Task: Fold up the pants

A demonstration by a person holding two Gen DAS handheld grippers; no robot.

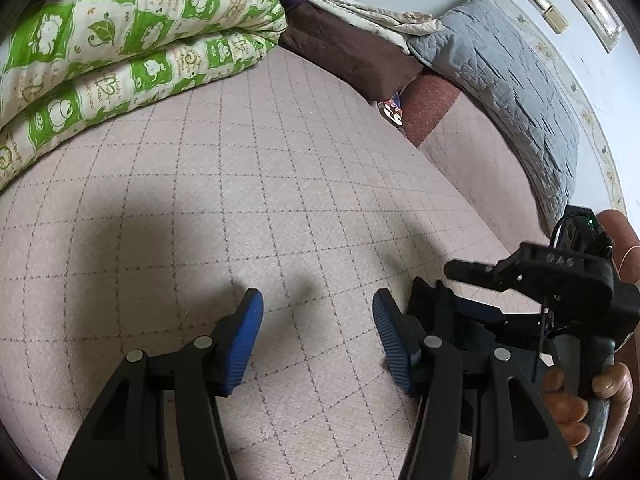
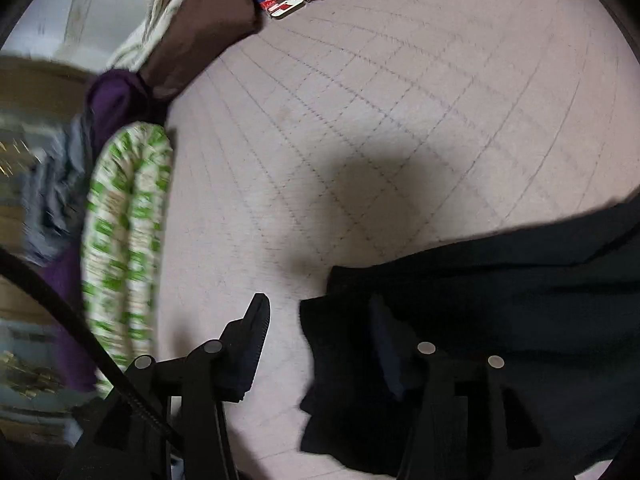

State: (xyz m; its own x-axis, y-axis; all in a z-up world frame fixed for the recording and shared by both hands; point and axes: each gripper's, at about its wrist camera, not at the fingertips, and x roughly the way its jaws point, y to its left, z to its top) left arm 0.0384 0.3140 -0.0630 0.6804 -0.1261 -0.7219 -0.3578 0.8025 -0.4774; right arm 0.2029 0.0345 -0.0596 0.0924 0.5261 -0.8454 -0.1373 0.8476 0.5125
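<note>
Two grippers, both spread wide, empty: left gripper (image 1: pixel 318 320) over bare pink quilted bedcover (image 1: pixel 248 184); right gripper (image 2: pixel 320 332) straddling edge of black pants (image 2: pixel 500 300), lying dark and flat-layered on the bedcover.

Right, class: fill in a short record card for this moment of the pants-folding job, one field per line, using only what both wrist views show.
surface: pinkish quilted bed cover with a grid pattern
pants: dark pants lying on the cover, seen only in the right wrist view
left gripper: left gripper open, over bare cover, holding nothing
right gripper: right gripper open, one finger above the pants' edge, nothing clamped
bedding nearby: folded green-and-white quilt, grey pillow
fold status: cannot tell
</note>
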